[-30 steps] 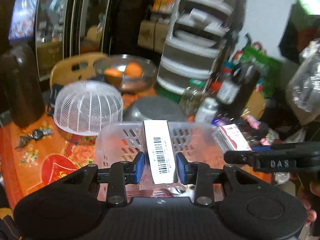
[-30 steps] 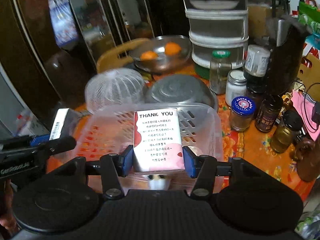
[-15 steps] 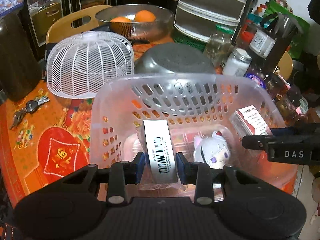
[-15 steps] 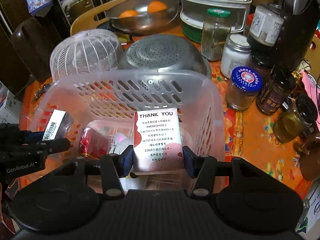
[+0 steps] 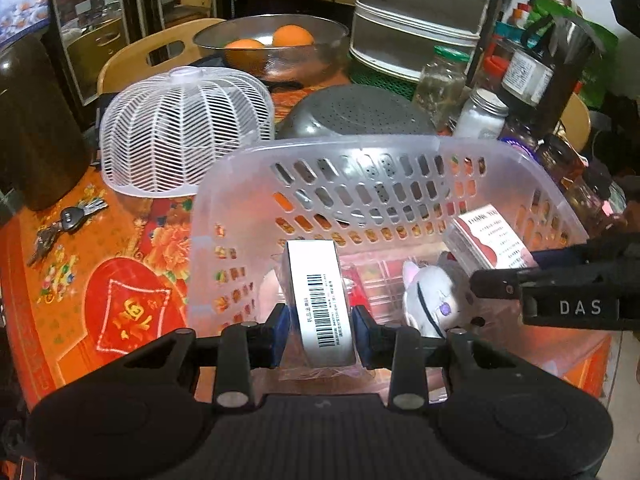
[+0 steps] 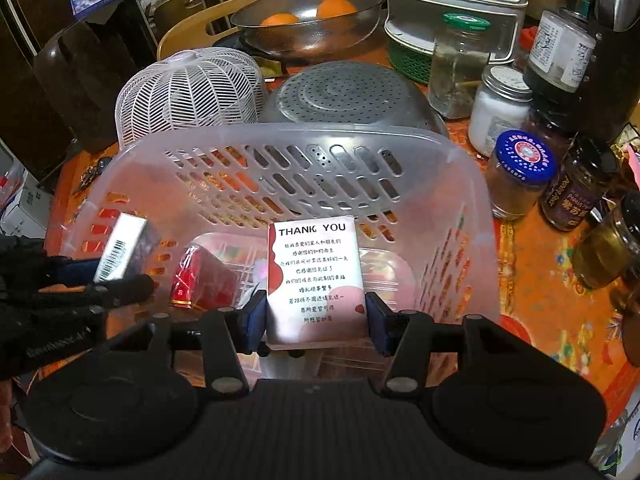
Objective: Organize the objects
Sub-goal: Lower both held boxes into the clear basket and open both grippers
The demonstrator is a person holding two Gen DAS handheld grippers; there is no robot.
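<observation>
A clear plastic basket (image 5: 352,148) (image 6: 280,136) stands on the table in front of both grippers. My left gripper (image 5: 320,334) is shut on a white box with a barcode (image 5: 320,300), held over the basket's near left side; the box also shows in the right wrist view (image 6: 120,248). My right gripper (image 6: 316,320) is shut on a white and pink "THANK YOU" box (image 6: 314,276), held over the basket's near right side, and seen from the left wrist (image 5: 490,242). A white plush cat (image 5: 430,300) and a red box (image 6: 204,280) lie in the basket.
Behind the basket stand a white mesh food cover (image 5: 184,128), an upturned metal colander (image 6: 348,94) and a metal bowl with two oranges (image 6: 308,24). Several jars (image 6: 520,172) crowd the right side. Keys (image 5: 64,224) lie on the left of the orange tablecloth.
Both grippers have moved forward and tipped down over the basket, carrying their boxes lower, so the inside of the basket shows.
</observation>
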